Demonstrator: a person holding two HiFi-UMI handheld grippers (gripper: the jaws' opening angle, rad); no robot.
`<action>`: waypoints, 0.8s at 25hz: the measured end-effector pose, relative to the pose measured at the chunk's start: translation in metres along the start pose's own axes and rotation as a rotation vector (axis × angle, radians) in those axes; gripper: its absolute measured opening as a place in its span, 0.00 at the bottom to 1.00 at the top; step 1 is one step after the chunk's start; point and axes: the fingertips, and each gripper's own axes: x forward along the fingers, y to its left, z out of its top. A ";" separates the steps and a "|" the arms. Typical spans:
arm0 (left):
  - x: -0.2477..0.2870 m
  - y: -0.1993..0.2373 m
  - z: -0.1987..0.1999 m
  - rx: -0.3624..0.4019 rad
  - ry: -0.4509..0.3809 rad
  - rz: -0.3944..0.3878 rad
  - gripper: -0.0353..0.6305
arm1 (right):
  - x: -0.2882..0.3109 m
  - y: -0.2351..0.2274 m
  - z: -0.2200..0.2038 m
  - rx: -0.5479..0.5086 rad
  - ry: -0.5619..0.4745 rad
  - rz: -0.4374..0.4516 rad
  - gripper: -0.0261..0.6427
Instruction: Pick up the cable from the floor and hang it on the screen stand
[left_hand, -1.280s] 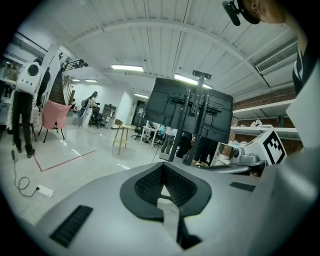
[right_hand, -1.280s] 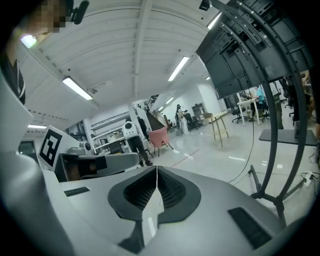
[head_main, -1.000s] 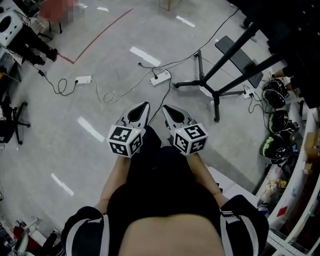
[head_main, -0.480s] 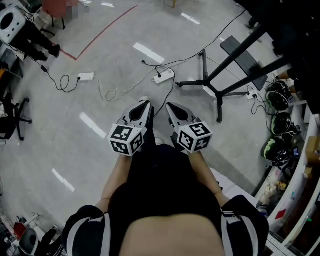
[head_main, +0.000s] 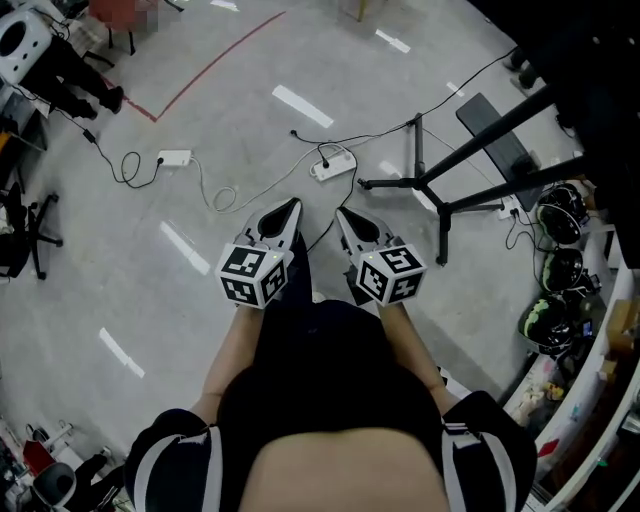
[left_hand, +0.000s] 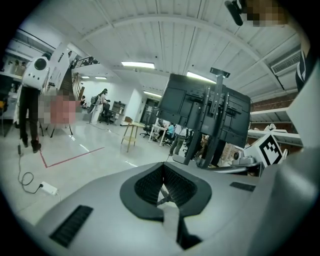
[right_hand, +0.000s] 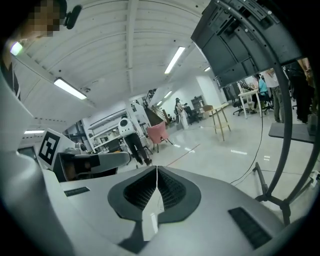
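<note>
A black cable (head_main: 322, 213) lies on the grey floor. It runs from a white power strip (head_main: 333, 163) toward me and passes between my two grippers. The black screen stand (head_main: 440, 190) stands at the right, its legs spread on the floor; in the left gripper view the screen stand (left_hand: 210, 112) rises straight ahead. My left gripper (head_main: 293, 204) and right gripper (head_main: 339, 211) are held side by side at waist height above the cable. Both are shut, pads together, with nothing between them. The left gripper (left_hand: 163, 165) and right gripper (right_hand: 157, 168) touch neither cable nor stand.
A white adapter (head_main: 172, 158) with a curled white cord lies on the floor at the left. Several helmets (head_main: 558, 215) sit by shelves at the right edge. An office chair (head_main: 20, 235) stands at the left, and a red tape line (head_main: 200, 65) crosses the floor beyond.
Both grippers have travelled together with the person across the floor. In the head view the power strip and the stand's legs have slid a little right and down. The jaws look the same.
</note>
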 end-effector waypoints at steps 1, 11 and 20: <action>0.005 0.006 0.003 -0.004 0.000 0.007 0.06 | 0.008 -0.004 0.004 -0.003 0.006 0.003 0.08; 0.073 0.084 0.044 -0.012 0.036 0.029 0.06 | 0.098 -0.044 0.053 -0.012 0.045 -0.001 0.07; 0.142 0.145 0.087 -0.003 0.075 0.018 0.06 | 0.170 -0.091 0.098 -0.016 0.090 -0.002 0.08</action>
